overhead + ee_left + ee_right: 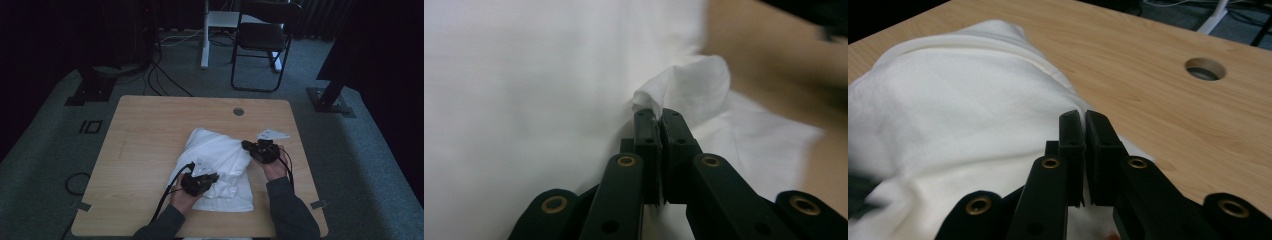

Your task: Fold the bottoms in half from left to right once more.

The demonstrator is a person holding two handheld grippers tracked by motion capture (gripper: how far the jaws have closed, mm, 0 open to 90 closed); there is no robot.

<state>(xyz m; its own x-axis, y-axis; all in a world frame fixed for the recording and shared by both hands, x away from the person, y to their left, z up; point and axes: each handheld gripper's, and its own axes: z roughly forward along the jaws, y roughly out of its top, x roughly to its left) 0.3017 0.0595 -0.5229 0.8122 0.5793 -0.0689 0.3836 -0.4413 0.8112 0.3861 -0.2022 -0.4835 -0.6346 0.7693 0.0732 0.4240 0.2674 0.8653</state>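
Shirt [220, 167] lay long axis 12–6 on tabletop [150, 145]. Left gripper [212, 178] pinched fold at 6; right gripper [246, 145] pinched edge at 3.

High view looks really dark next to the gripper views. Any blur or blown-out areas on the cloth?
High view: dim and underexposed, surroundings nearly black, the white cloth still readable on the table. Left gripper view: cloth near blown out, little fold detail, soft blur at upper right; left gripper fingers sharp. Right gripper view: evenly lit, wood grain clear, a dark blur at the lower left edge; right gripper sharp.
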